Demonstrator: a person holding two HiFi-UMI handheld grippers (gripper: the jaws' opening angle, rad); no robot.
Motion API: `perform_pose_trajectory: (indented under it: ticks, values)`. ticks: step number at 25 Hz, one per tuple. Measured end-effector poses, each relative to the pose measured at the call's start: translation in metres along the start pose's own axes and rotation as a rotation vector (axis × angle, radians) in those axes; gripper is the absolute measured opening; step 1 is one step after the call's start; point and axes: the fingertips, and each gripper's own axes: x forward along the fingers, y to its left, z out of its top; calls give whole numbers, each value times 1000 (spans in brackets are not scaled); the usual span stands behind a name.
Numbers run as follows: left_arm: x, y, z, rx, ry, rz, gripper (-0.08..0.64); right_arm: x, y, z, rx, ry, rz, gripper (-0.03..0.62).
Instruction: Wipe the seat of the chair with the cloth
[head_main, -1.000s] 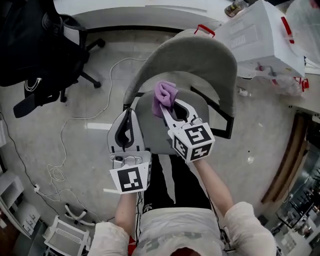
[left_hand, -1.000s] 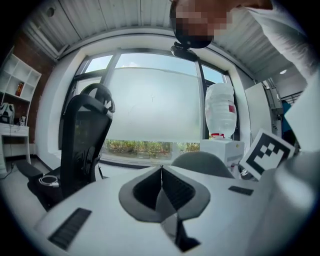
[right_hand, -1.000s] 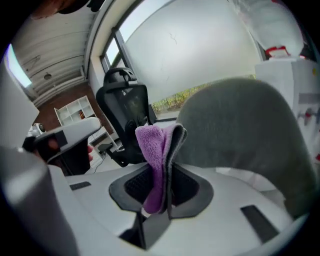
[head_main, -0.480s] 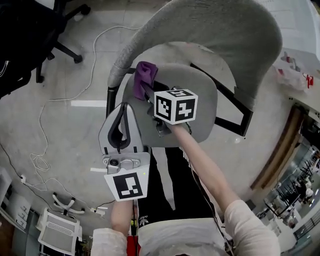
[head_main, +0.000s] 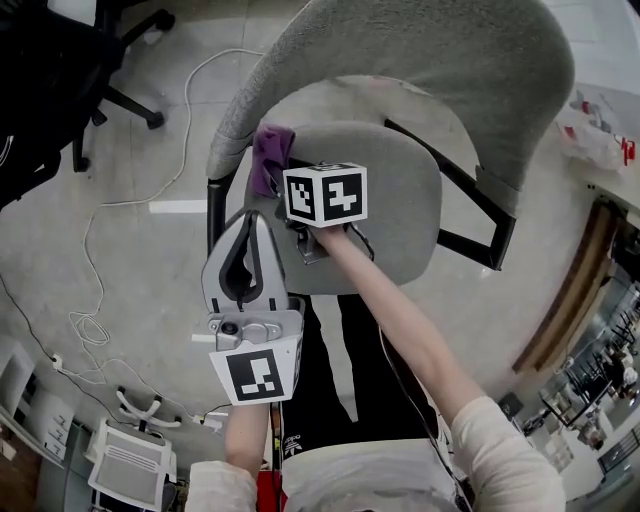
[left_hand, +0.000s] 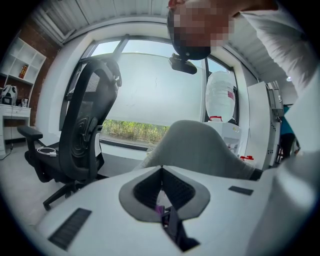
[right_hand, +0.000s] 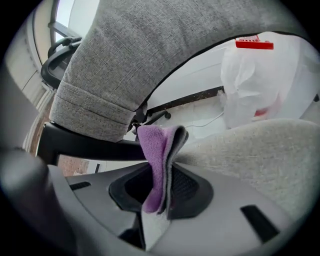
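While R gripper (right_hand: 159, 187) clamps the purple cloth (right_hand: 159, 150), its long fold points along the jaws toward rear-left corner of the seat (head_main: 400, 200). L gripper (head_main: 250, 225) clenched, empty, by seat's left edge.

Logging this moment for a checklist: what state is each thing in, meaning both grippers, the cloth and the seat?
Left gripper, shut, empty.
Right gripper, shut on the cloth.
Cloth, folded, upright between the fingers, at the seat's edge.
Seat, nothing lying on it besides the cloth at its edge.
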Motion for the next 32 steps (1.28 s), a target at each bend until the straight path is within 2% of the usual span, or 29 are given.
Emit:
perform_pose_trajectory:
  ticks: [5, 18, 25, 32]
  values:
    - [0, 0, -4, 10, 16, 7, 12, 2, -13, -2, 30, 10, -14, 95]
    - [10, -19, -4, 34, 19, -14, 12, -23, -46, 2, -5, -6, -55, 95]
    - [16, -34, -4, 68, 33, -54, 12, -64, -101, 4, -72, 2, -161, 95]
    - [21, -39, -2, 85, 39, -60, 12, -120, -173, -2, -10, -9, -286, 95]
